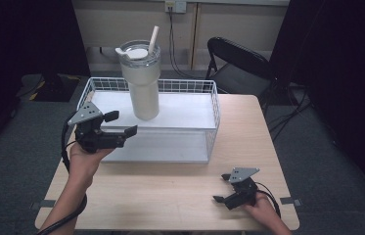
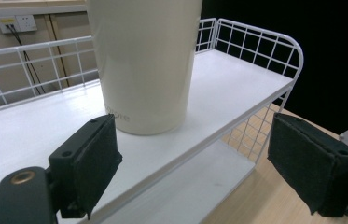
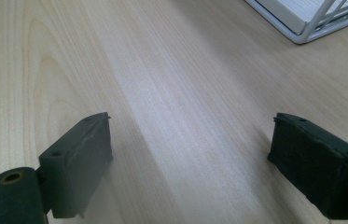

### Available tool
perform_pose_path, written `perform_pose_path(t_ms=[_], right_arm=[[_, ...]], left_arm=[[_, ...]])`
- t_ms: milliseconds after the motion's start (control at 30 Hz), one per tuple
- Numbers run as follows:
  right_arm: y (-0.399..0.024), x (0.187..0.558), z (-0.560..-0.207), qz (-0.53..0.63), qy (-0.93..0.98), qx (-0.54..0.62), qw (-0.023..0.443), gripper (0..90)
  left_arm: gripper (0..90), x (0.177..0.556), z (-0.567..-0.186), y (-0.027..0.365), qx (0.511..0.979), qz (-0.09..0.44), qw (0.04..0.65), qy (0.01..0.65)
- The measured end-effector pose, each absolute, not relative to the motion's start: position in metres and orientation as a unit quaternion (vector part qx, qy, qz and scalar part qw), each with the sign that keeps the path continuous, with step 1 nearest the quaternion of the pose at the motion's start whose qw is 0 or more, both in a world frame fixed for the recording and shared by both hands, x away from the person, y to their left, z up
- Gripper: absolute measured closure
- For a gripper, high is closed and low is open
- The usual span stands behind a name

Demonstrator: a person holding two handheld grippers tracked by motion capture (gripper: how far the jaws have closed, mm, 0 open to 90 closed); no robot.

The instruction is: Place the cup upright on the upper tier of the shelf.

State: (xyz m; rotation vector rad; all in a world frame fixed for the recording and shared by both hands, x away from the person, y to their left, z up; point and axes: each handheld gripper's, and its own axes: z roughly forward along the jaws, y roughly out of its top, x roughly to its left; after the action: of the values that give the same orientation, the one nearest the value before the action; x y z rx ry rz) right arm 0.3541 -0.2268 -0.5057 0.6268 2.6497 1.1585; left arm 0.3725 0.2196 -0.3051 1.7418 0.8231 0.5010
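A tall cream tumbler (image 1: 142, 81) with a clear lid and a straw stands upright on the top shelf of a white wire rack (image 1: 214, 105). My left gripper (image 1: 121, 123) is open at the rack's front left edge, a short way from the tumbler. In the left gripper view the tumbler (image 2: 146, 60) rises just beyond the open gripper (image 2: 195, 161), and nothing sits between the jaws. My right gripper (image 1: 222, 188) rests open over the bare wooden table (image 1: 170, 196) at the front right. The right gripper view has that gripper (image 3: 190, 161) open above the tabletop (image 3: 162, 93).
The rack has a lower white shelf (image 1: 165, 147) under the top one, and a corner of the rack (image 3: 311, 23) appears in the right gripper view. A black folding chair (image 1: 241, 63) stands behind the table at the right. Cables hang down the back wall.
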Motion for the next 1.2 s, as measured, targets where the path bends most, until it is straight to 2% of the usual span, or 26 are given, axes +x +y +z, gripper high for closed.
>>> perform_pose_path(t_ms=[433, 1200], right_arm=[[-0.227, 0.354, -0.506, 0.390, 0.892, 0.212, 0.091, 12.0], [-0.227, 0.354, -0.506, 0.390, 0.892, 0.212, 0.091, 12.0]], left_arm=[[15.9, 0.360, -0.306, 0.229, 0.734, 0.211, 0.545, 0.347], [16.5, 0.344, -0.340, 0.246, 0.740, 0.201, 0.531, 0.360]])
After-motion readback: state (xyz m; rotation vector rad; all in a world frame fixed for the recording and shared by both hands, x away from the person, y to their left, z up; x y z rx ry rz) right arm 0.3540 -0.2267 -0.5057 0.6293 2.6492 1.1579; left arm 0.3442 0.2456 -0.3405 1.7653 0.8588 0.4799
